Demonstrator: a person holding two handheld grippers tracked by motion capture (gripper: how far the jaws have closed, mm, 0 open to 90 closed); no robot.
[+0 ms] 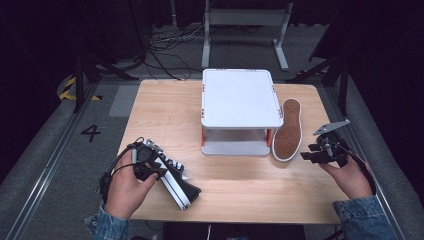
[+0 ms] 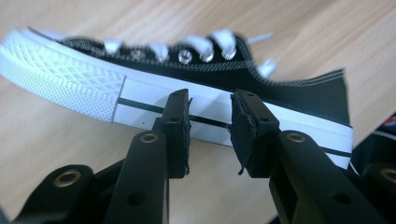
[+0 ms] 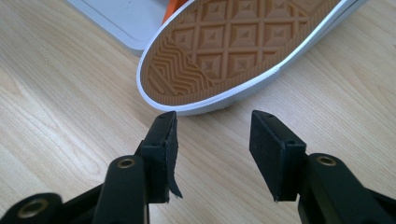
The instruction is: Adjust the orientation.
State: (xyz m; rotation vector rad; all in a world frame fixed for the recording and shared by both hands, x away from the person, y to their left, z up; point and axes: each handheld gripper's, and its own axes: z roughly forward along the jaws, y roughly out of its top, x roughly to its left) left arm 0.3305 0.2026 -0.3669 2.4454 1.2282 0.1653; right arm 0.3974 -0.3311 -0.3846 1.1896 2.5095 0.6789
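**Black sneaker waiting at the near left, its mate leaning by the rack**

The black sneaker point(image 1: 175, 180) is lying on the near left part of the wooden table point(image 1: 240, 185), and the left gripper point(image 1: 159, 173) is hovering right at its side. In the left gripper view the shoe point(image 2: 187, 88) is showing its white rubber sidewall, laces up, with the jaws standing apart just in front of that sidewall; nothing is sitting between the pads, so this gripper is holding nothing.

The second sneaker point(image 1: 288, 131) is resting sole outward against the right side of the white two-tier rack point(image 1: 241, 100) at the middle of the table. The right gripper point(image 1: 312, 151) is pointing at it from the near right, and in the right gripper view its jaws are spread wide with bare table between them, just short of the brown sole point(image 3: 233, 51).

Judging from this, the work in hand looks like gathering the pair onto the rack, and the step underway is lining up a grasp on each shoe. The next move is calling for the left jaws to straddle the black sneaker's sidewall or collar and close firmly, since the smooth rubber could be slipping out. The right gripper is needing to advance and catch the sole's edge without knocking the leaning shoe flat.
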